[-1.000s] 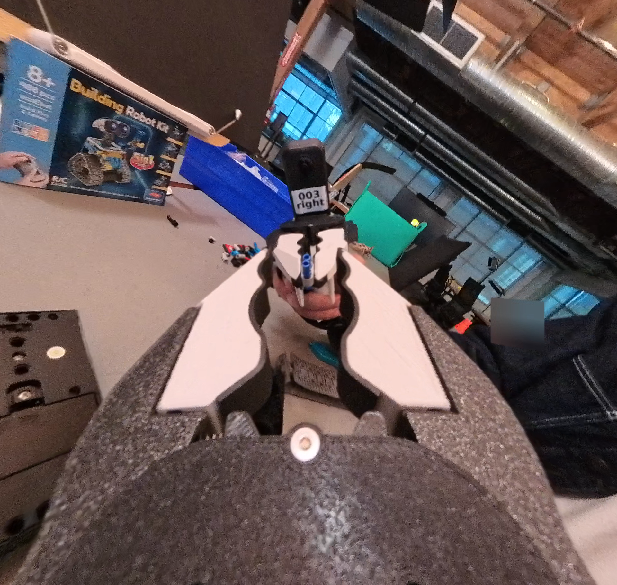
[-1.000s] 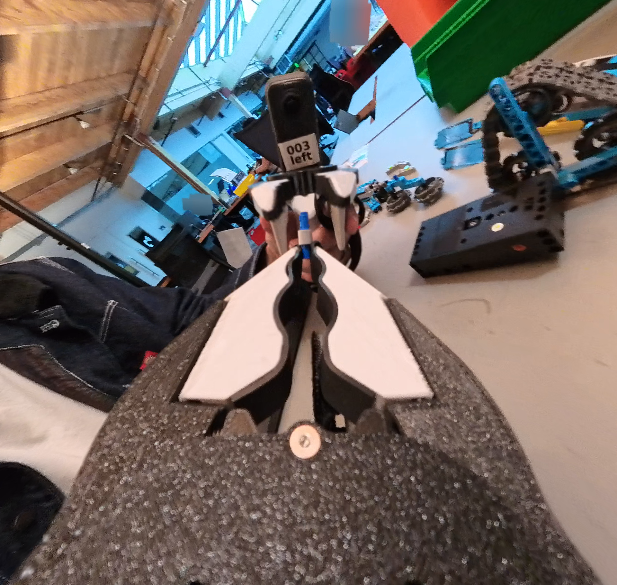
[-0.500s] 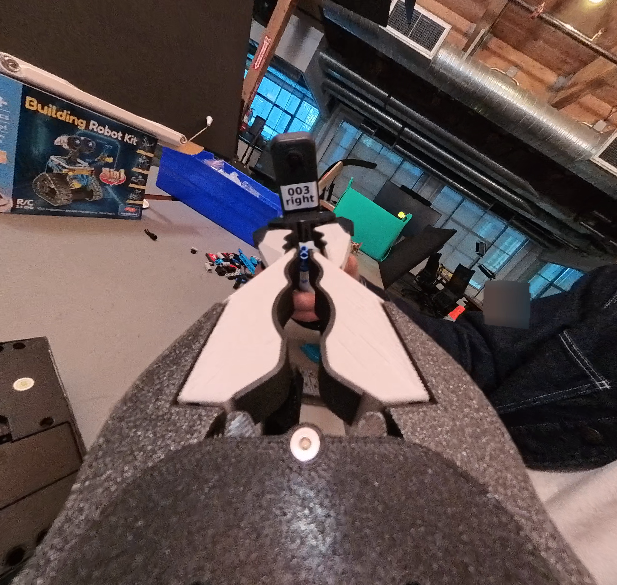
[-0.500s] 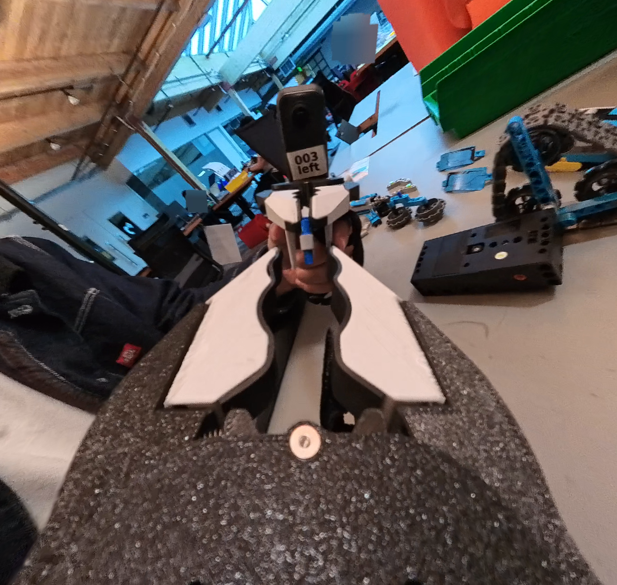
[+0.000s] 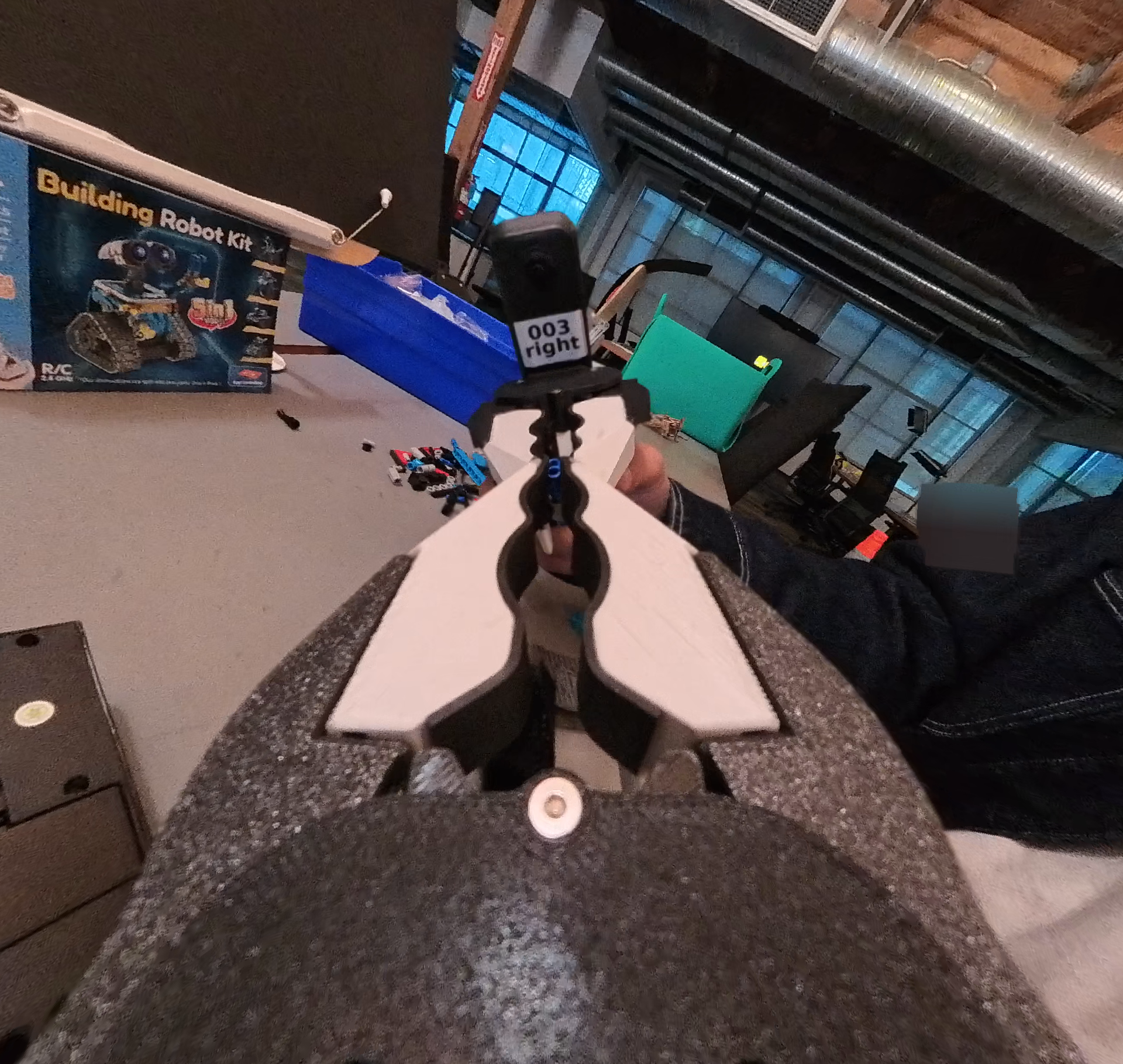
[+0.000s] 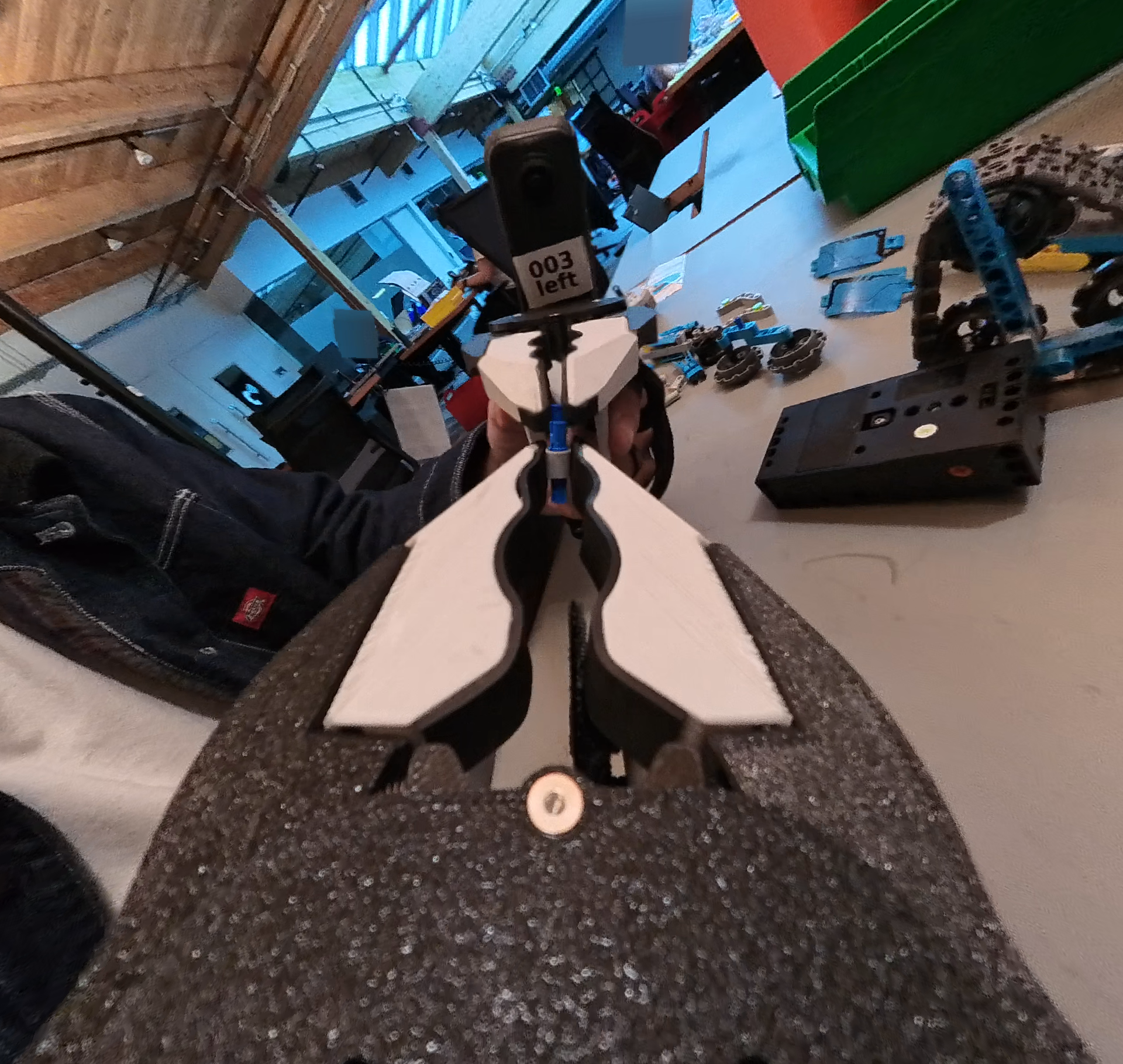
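My two grippers face each other tip to tip above the grey table (image 5: 182,536). A small blue and grey pin (image 5: 552,485) lies between the tips. My left gripper (image 5: 552,466) is shut on it, with the pin's pale end showing inside the fingers. In the right wrist view my right gripper (image 6: 556,454) is shut on the grey middle of the pin (image 6: 556,465). Its blue end reaches into the left gripper (image 6: 554,412) beyond. In the left wrist view the right gripper (image 5: 556,436) sits just past my left tips. A hand holds each gripper.
A robot kit box (image 5: 140,281), a blue bin (image 5: 395,336) and a pile of small loose parts (image 5: 431,469) lie at the far left. A black block (image 6: 899,445), a tracked blue model (image 6: 1002,257), wheel parts (image 6: 741,354) and a green bin (image 6: 972,74) stand to the right.
The left gripper went from open to shut on the pin. The right gripper let go half a second ago and has closed on the pin again, tips closer together.
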`<state>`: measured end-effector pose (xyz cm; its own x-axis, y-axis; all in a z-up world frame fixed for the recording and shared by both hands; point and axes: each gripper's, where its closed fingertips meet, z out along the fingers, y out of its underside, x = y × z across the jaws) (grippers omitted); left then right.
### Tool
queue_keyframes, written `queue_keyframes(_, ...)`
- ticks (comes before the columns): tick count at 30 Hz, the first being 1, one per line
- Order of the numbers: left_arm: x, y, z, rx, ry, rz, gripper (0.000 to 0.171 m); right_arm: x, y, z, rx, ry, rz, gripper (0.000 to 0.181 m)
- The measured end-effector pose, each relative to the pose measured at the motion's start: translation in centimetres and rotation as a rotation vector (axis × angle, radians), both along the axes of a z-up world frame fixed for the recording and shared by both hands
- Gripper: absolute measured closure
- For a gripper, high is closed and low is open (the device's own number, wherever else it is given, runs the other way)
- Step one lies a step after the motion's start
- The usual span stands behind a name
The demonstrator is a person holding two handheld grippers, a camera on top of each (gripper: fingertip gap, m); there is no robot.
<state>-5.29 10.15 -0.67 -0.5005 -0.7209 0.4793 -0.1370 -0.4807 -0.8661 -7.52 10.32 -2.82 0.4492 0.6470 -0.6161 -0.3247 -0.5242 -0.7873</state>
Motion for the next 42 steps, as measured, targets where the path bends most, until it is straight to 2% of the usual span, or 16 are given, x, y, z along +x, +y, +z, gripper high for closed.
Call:
queue_keyframes(1,-0.4,1.4,1.5,-0.064,-0.072,0.054,0.17,-0.5,-0.6,-1.5,-0.043,-0.08,0.045,0.176)
queue_keyframes(2,-1.9,5.5,4.0,-0.231,-0.207,0.159,0.171,-0.9,-1.1,-5.3,-0.133,-0.253,0.063,0.176)
queue_keyframes(3,-4.3,10.4,5.4,-0.402,-0.316,0.258,0.171,-1.9,-1.9,-7.1,-0.204,-0.243,0.123,0.175)
queue_keyframes(4,-6.4,13.2,5.9,-0.459,-0.377,0.327,0.171,-2.5,-1.7,-5.6,-0.162,-0.113,0.129,0.175)
queue_keyframes(6,-5.6,10.0,5.8,-0.264,-0.303,0.281,0.171,-1.5,-0.9,-2.0,-0.05,-0.078,0.07,0.177)
queue_keyframes(8,-1.8,5.6,2.4,-0.053,-0.098,0.207,0.17,-1.2,-1.1,-0.3,0.008,-0.08,0.047,0.176)
queue_keyframes(11,1.7,3.3,-3.7,0.229,0.2,0.177,0.169,-0.6,-1.9,-0.7,-0.017,-0.109,0.03,0.176)
queue_keyframes(14,2.4,0.2,-9.0,0.286,0.432,0.03,0.169,1.1,-1.9,1.4,0.048,0.0,-0.009,0.177)
queue_keyframes(16,2.3,-0.4,-11.4,0.328,0.532,0.014,0.169,1.9,-1.7,1.7,0.062,0.025,-0.036,0.177)
queue_keyframes(23,1.8,0.4,-13.4,0.341,0.635,0.032,0.158,1.7,-0.6,-1.1,-0.028,-0.08,-0.071,0.176)
queue_keyframes(26,1.9,1.7,-12.1,0.271,0.595,0.091,0.147,1.7,-0.4,-2.4,-0.059,-0.135,-0.08,0.176)
queue_keyframes(28,2.0,2.4,-8.8,0.133,0.458,0.102,0.146,1.5,-0.5,-2.3,-0.057,-0.122,-0.067,0.176)
queue_keyframes(30,1.0,1.6,-4.1,0.002,0.248,0.016,0.146,1.0,-0.9,-1.8,-0.056,-0.082,-0.027,0.176)
queue_keyframes(32,0.0,0.5,-1.7,-0.032,0.126,-0.055,0.148,0.3,-1.4,-1.5,-0.04,-0.076,0.015,0.176)
queue_keyframes(37,-0.3,-1.3,-1.9,0.116,0.1,-0.084,0.156,-0.5,-1.4,-2.6,-0.06,-0.142,0.032,0.176)
queue_keyframes(42,0.0,-1.6,-3.0,0.15,0.15,-0.093,0.157,-0.1,-1.2,-2.5,-0.062,-0.135,0.016,0.176)
